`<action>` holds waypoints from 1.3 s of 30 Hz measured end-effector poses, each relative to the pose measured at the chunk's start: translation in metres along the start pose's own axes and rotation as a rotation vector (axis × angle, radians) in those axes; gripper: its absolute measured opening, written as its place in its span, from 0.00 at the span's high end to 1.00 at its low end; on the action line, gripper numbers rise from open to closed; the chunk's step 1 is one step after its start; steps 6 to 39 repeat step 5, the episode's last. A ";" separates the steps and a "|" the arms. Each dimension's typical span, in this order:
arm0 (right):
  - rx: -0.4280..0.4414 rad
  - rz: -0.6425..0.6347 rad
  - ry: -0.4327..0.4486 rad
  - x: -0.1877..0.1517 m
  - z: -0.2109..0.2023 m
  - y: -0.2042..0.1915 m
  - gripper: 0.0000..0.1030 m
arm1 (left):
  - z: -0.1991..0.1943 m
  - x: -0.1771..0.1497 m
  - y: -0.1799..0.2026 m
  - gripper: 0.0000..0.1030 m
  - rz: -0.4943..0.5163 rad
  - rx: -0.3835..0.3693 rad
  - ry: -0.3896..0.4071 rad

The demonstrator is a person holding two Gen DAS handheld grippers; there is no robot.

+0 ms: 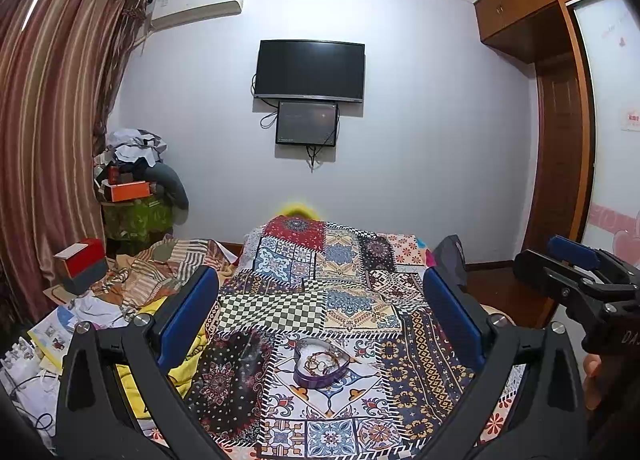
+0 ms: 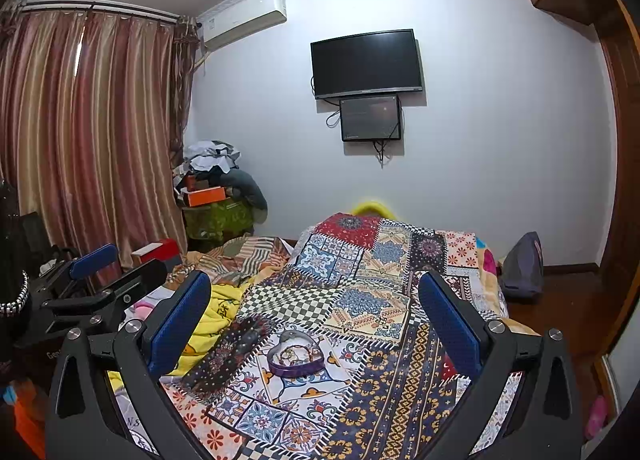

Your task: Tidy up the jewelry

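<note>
A purple heart-shaped tin [image 1: 320,364] lies open on the patchwork cloth [image 1: 344,300] on the bed, with several bracelets and chains [image 1: 318,363] inside. It also shows in the right wrist view [image 2: 295,356] with the jewelry [image 2: 294,353] in it. My left gripper [image 1: 320,300] is open and empty, held above and behind the tin. My right gripper [image 2: 316,300] is open and empty, also above the tin. The right gripper shows at the right edge of the left view [image 1: 576,276]; the left gripper shows at the left of the right view [image 2: 96,280].
Yellow bedding [image 2: 216,316] and striped fabric [image 1: 160,272] lie left of the cloth. A red box [image 1: 82,260], papers [image 1: 52,336] and a cluttered pile [image 1: 136,188] stand at the left by the curtain. A dark bag [image 2: 522,264] sits on the floor at the right.
</note>
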State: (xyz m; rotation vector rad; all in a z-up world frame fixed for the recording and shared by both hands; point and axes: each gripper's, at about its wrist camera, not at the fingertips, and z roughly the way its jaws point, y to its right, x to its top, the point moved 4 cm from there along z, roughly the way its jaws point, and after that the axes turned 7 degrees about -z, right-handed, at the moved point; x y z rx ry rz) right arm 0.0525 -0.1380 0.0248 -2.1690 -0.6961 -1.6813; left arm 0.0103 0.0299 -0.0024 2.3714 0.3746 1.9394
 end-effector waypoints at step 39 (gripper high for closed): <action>0.000 0.002 -0.004 0.000 0.001 -0.001 0.00 | 0.000 0.000 -0.003 0.00 -0.005 -0.005 -0.001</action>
